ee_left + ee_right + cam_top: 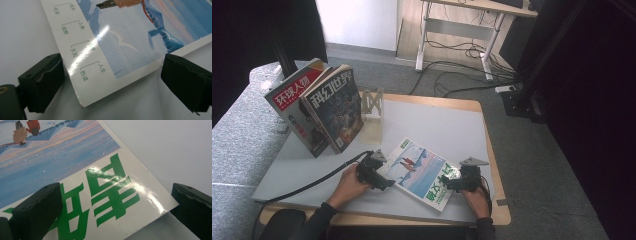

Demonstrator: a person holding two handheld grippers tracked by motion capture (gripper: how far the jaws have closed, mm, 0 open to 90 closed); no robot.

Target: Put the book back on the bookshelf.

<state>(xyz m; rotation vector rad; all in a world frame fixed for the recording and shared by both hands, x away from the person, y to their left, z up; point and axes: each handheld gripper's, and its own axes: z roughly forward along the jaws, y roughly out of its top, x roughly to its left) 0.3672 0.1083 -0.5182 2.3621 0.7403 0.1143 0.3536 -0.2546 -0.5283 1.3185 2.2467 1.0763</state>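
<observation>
A magazine (pixel 419 172) with a snowy blue cover and big green letters lies flat near the table's front edge. My left gripper (pixel 384 181) is at its left corner, open; in the left gripper view that corner of the magazine (pixel 120 37) lies between the two black jaws of the gripper (pixel 112 75). My right gripper (pixel 451 184) is at the magazine's right end, also open. In the right gripper view the green-lettered corner (pixel 75 165) sits between the jaws of that gripper (pixel 115 205), one jaw over the cover, the other over the bare mat.
Two magazines, one with a red title (pixel 294 92) and one dark (pixel 334 107), stand leaning at the back left beside a metal bookend (pixel 373 107). A pale mat (pixel 437 125) covers the wooden table (pixel 492 150). A desk and cables (pixel 462 50) lie beyond.
</observation>
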